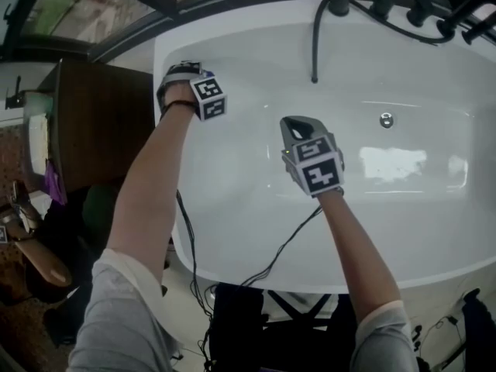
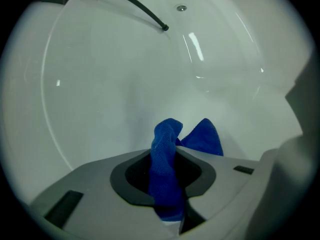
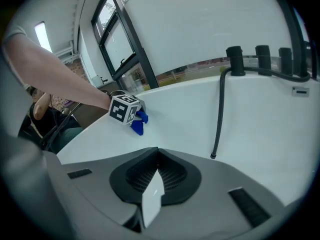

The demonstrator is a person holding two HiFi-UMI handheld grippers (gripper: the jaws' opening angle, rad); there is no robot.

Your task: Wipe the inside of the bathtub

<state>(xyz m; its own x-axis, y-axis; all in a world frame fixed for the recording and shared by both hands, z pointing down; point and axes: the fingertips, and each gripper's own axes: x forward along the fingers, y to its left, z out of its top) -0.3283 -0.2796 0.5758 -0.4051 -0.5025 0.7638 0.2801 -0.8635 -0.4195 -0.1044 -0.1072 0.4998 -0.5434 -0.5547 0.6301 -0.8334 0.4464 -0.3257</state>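
Note:
The white bathtub fills the head view. My left gripper is at the tub's left end, up by the rim, shut on a blue cloth whose folds stick out past the jaws toward the tub wall. From the right gripper view, the blue cloth hangs under the left gripper against the wall. My right gripper hovers over the tub's middle, jaws together with nothing held. The cloth is hidden in the head view.
A black hose hangs from the taps on the far rim into the tub. An overflow fitting sits on the far wall. A dark wooden cabinet stands left of the tub. Cables trail over the near rim.

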